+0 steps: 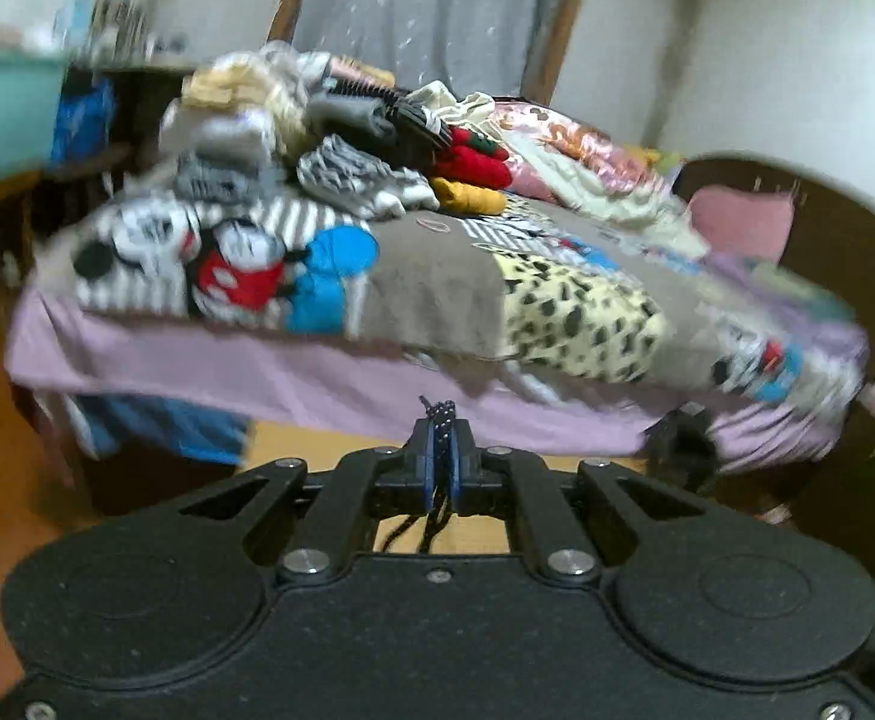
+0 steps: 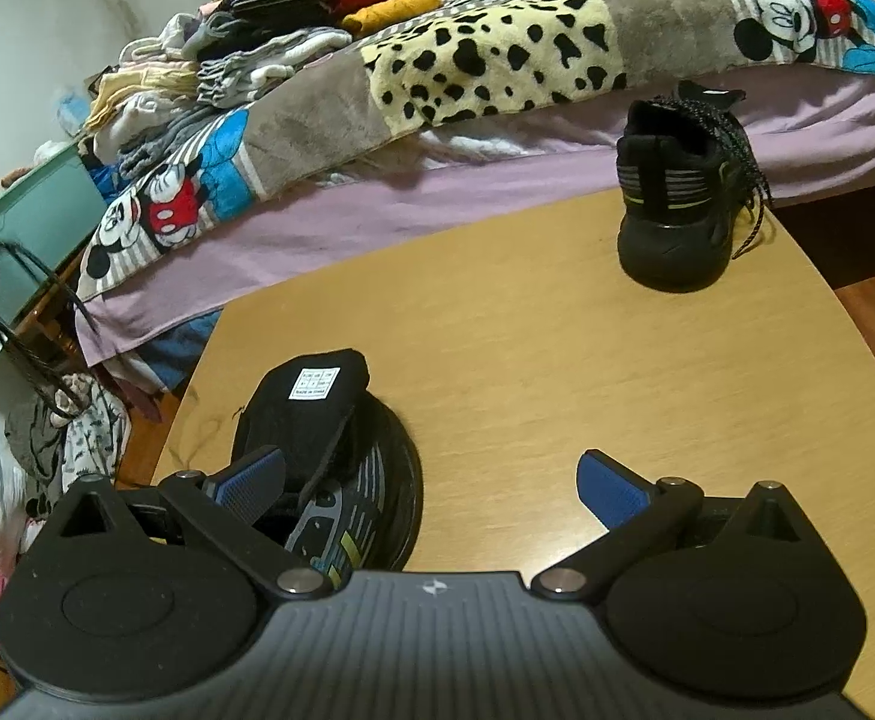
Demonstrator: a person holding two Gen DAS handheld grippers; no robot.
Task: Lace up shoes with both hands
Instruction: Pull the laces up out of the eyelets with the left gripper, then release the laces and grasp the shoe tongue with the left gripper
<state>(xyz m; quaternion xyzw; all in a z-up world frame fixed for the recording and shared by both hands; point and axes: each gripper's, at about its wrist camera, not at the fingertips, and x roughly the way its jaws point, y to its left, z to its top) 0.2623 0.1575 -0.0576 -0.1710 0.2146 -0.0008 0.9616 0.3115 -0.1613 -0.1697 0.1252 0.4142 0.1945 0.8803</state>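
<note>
My left gripper (image 1: 440, 441) is shut on a black speckled shoelace (image 1: 439, 411). The lace's end pokes out above the pads and the rest hangs down below them. The left wrist view is blurred and faces the bed. My right gripper (image 2: 431, 480) stands wide open over a wooden table (image 2: 557, 360). A black shoe (image 2: 317, 420) with its tongue up and a white label lies by the gripper's left finger (image 2: 251, 474), partly between the jaws, and neither pad presses on it. A second black shoe (image 2: 674, 192) stands upright at the table's far right, its laces hanging loose.
A bed (image 2: 377, 198) with a cartoon blanket and piles of folded clothes (image 2: 293, 36) runs along the table's far side. Dark lace strands (image 2: 29, 330) hang at the left edge of the right wrist view, above bags and clothes on the floor.
</note>
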